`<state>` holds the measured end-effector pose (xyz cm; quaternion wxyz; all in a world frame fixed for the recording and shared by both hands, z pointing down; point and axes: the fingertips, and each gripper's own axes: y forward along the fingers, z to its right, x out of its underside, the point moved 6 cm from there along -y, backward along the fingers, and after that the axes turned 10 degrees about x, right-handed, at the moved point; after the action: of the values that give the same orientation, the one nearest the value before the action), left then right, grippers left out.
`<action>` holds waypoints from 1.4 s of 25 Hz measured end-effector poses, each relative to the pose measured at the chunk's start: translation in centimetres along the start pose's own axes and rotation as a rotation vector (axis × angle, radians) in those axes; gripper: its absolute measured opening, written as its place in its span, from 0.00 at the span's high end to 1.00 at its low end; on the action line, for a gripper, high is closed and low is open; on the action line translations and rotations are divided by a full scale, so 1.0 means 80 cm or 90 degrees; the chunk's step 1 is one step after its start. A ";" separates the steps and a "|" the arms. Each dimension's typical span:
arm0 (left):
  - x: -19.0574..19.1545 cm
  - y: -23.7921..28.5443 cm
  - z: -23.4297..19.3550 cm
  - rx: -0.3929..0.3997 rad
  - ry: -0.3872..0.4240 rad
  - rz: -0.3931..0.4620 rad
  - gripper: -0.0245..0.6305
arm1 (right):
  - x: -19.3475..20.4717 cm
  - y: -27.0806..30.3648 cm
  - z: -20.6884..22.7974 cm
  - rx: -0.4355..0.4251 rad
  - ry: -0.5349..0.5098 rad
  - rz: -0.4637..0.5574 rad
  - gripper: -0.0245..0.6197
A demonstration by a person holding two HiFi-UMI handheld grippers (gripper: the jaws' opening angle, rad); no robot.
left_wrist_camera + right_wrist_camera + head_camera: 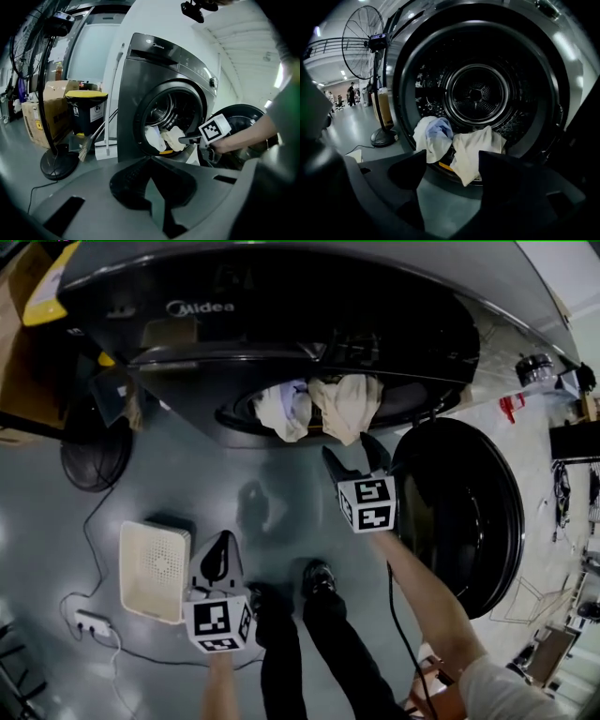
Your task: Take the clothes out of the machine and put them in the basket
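Note:
The grey front-loading washing machine (281, 306) has its round door (464, 512) swung open to the right. Two clothes hang over the drum's lip: a white and pale blue one (284, 409) (433, 136) and a cream one (345, 404) (474, 150). My right gripper (354, 457) (452, 164) is open just short of the cream cloth, with nothing between its jaws. My left gripper (217, 559) (150, 161) is shut and empty, low over the floor beside a cream-white perforated basket (155, 570). The left gripper view shows the right gripper (185, 138) at the drum opening (171, 117).
A standing fan (94, 451) (56, 164) is left of the machine, with a power strip (92, 622) and cable on the floor. A yellow-lidded bin (86, 110), a cardboard box (44, 117) and a broom (105, 150) stand further left. The person's shoes (319, 577) are between the grippers.

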<state>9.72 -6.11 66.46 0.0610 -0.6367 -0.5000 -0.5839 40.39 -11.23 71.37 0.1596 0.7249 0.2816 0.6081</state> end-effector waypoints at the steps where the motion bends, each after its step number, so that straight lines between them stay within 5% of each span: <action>1: 0.001 0.004 0.001 0.004 0.001 0.000 0.94 | 0.000 0.014 0.008 0.009 0.005 -0.004 0.42; 9: 0.014 0.023 -0.019 0.010 0.011 0.008 0.94 | 0.012 0.104 0.062 0.093 0.030 -0.037 0.32; 23: 0.034 0.066 -0.035 0.016 0.022 0.004 0.94 | 0.044 0.164 0.067 0.108 0.034 -0.046 0.28; 35: 0.020 0.063 -0.025 0.023 0.038 0.004 0.94 | 0.034 0.155 0.058 0.081 0.015 -0.110 0.78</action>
<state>11.61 -9.00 70.93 0.0894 -0.6191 -0.5067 -0.5934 47.81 -18.84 79.68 0.1615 0.6996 0.3829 0.5812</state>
